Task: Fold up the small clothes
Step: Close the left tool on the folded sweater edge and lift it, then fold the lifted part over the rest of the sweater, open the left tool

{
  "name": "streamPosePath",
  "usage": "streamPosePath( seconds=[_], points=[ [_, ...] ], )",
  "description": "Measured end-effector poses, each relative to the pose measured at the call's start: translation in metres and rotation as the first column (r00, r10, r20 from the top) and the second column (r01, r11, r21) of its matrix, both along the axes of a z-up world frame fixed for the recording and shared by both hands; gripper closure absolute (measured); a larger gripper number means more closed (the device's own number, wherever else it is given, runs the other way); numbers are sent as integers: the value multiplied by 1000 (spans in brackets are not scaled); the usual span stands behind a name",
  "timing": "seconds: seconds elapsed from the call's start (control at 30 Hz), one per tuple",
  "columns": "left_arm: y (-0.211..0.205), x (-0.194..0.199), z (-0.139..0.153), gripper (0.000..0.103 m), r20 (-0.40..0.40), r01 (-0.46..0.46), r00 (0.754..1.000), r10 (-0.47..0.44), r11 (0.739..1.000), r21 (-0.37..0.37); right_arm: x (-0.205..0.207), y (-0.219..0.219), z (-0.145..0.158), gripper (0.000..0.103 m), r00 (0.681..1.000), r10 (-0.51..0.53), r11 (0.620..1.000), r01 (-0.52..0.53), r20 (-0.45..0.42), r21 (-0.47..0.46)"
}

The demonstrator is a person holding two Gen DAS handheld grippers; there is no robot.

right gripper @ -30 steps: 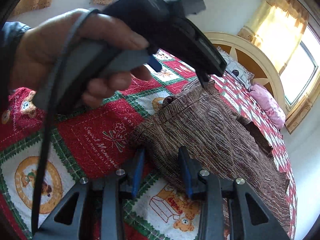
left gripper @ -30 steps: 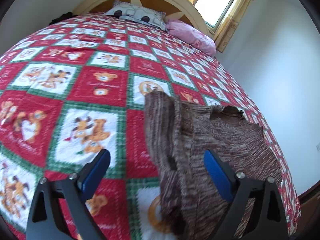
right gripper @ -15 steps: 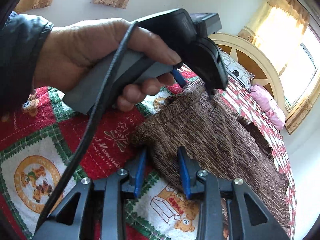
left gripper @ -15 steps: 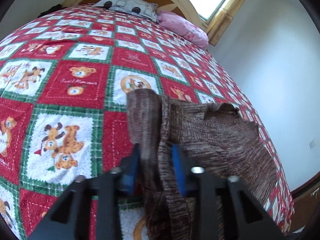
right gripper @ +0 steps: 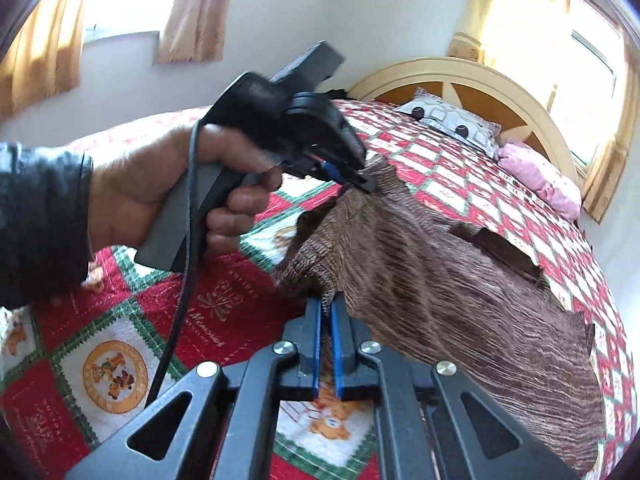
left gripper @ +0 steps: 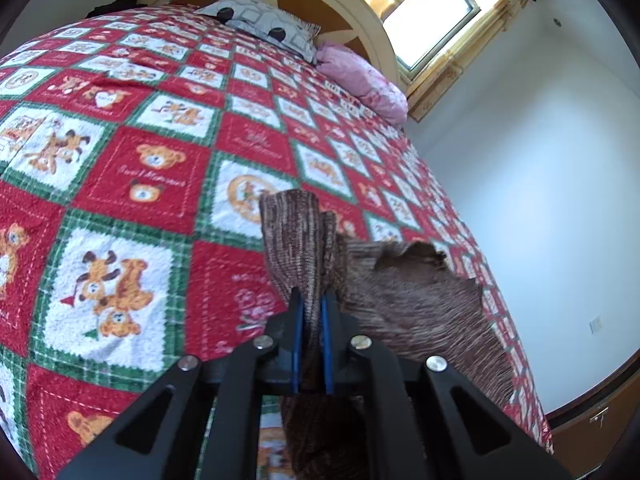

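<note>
A brown knitted sweater point(right gripper: 460, 280) lies spread on the red, green and white bear quilt point(left gripper: 132, 184). In the left wrist view my left gripper point(left gripper: 310, 300) is shut on a bunched sleeve of the sweater point(left gripper: 296, 236), which stands up in front of the blue pads. Seen from the right wrist, my right gripper point(right gripper: 326, 304) is shut on the sweater's near edge, lifted a little off the quilt. The left gripper point(right gripper: 360, 182) also shows there, held by a hand point(right gripper: 160, 192), pinching the cloth farther back.
A patterned grey pillow point(left gripper: 264, 24) and a pink pillow point(left gripper: 364, 80) lie at the cream headboard point(left gripper: 360, 4). A window point(left gripper: 432, 12) with yellow curtains is behind. The bed's right edge point(left gripper: 516, 356) drops to a white wall.
Both grippers went from open to shut on the sweater. The left one pinched the sleeve and the right one the near edge, then the right lifted the cloth up.
</note>
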State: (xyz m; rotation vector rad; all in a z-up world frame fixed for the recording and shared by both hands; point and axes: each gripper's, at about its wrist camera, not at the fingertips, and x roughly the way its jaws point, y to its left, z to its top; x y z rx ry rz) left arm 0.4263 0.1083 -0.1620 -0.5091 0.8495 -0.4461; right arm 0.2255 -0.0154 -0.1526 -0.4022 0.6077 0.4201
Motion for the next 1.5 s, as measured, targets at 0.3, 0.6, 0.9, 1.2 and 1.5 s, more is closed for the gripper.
streamPosePath(
  seconds=[0.3,0.6,0.9,1.2,1.5],
  points=[
    [-29,6,35,96,39,-17,999,18,1000,-5,10,-47,30,100,997,-69,992,64,34,107],
    [-88,15,64,96,77,11,997,-14,999,39,9,-109,54,100,987,-151,967,138,49,212],
    [-167,29,75,96,86,77,993,-85,992,98,4,-175,55,100,971,-238,931,219,31,292],
    [-240,38,63,96,67,150,985,-162,976,158,-2,-246,42,100,949,-315,891,308,-36,334],
    [-294,35,51,96,43,215,972,-229,953,214,-7,-289,22,100,923,-364,846,385,-127,368]
  ],
)
